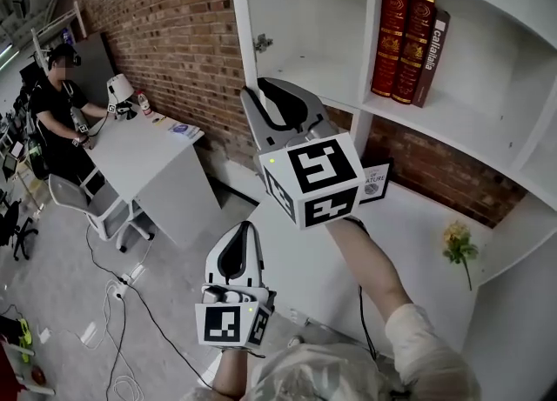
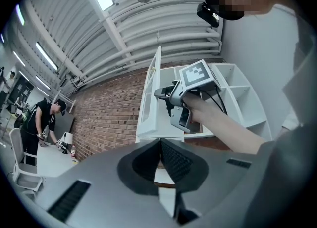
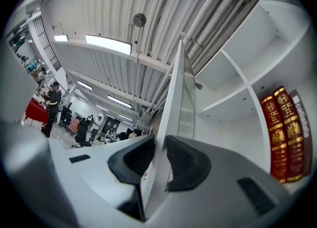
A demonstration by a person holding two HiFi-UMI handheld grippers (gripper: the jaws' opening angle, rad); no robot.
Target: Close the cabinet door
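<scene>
Door (image 3: 177, 98) stands upright, edge-on, pinched between the partly closed jaws of our right claw (image 3: 159, 155), with the cabinet (image 3: 233, 49) shelves to its right, so we judge that hand swings it; our left claw (image 2: 159, 148), jaws together and empty, hangs lower.

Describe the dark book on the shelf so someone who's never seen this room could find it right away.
Find the white shelf unit against the brick wall, then the compartment where three books stand. The dark book is the rightmost, leaning on two red books with gold trim; its own spine is dark brown with white lettering.
</scene>
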